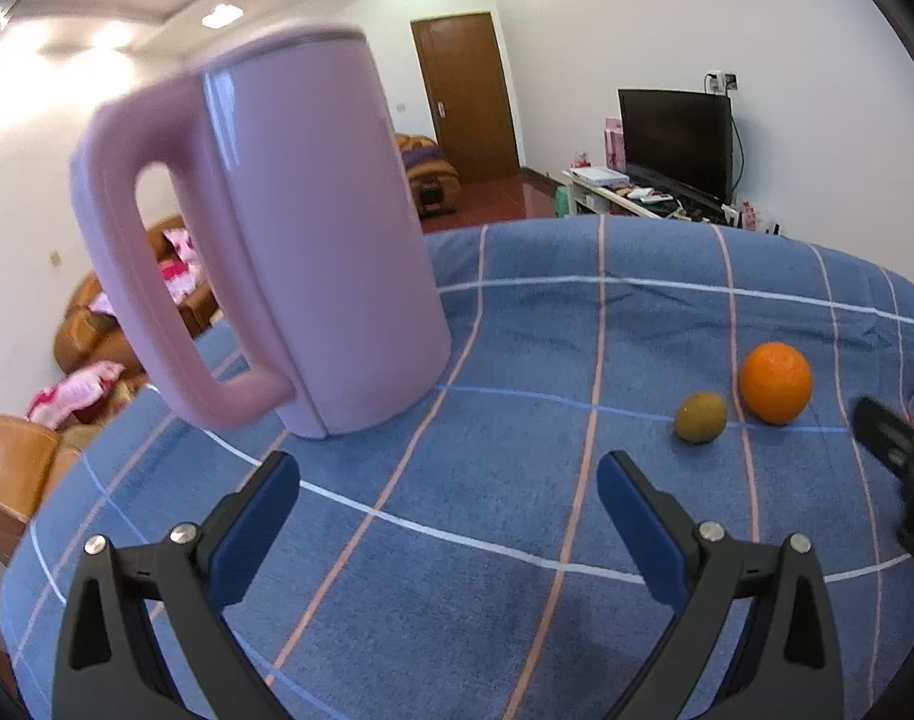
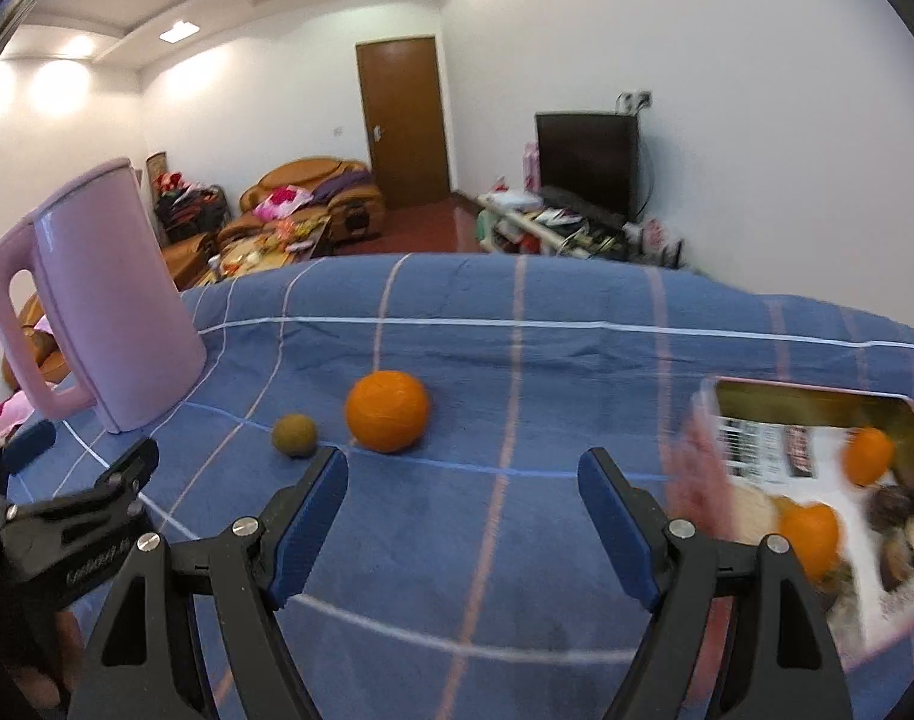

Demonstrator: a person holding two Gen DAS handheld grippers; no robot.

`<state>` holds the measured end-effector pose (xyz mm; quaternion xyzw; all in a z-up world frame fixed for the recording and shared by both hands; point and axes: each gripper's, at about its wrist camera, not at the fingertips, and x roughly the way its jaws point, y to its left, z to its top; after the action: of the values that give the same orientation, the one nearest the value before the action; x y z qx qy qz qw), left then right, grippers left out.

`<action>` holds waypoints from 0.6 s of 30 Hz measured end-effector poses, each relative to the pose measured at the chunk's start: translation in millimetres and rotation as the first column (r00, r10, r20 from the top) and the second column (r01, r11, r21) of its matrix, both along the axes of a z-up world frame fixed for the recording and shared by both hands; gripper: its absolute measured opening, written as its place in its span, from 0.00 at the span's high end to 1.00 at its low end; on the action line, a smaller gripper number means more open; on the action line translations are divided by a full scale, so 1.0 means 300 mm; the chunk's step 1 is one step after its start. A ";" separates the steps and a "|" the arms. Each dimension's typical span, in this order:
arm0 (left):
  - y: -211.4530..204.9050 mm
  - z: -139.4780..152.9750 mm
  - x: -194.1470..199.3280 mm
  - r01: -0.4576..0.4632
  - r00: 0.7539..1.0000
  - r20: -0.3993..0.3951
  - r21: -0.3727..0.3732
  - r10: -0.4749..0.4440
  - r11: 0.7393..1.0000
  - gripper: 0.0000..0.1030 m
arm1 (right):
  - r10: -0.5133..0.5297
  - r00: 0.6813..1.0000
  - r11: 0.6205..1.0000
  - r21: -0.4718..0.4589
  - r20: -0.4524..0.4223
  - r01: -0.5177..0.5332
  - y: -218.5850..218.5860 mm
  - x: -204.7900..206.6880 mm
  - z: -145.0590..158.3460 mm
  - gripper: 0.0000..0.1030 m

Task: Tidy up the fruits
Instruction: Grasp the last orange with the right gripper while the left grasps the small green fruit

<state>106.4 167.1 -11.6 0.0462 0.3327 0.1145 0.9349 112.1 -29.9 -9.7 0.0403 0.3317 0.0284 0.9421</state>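
Orange and a smaller greenish-brown kiwi sit side by side, just apart, on the blue checked cloth covering the worktop, the kiwi at the orange's 9 o'clock in the right wrist view. At about 3 o'clock from them lies a pink-edged tray, blurred, printed with fruit pictures. Far off at 9 o'clock stands a pink kettle, upright. The right hand-held gripper hangs spread wide with nothing between its fingers; the left hand-held gripper is equally wide and holds nothing.
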 end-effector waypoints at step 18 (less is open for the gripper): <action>0.010 -0.020 0.030 -0.008 0.999 -0.039 0.003 0.008 1.000 0.01 | 0.074 0.974 0.997 0.029 -0.212 -0.069 0.085 0.268 -0.099 0.45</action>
<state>115.4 170.1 -17.6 0.0483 0.3511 0.1179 0.9276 192.5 -4.3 -39.4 0.0414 0.4316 0.0613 0.8990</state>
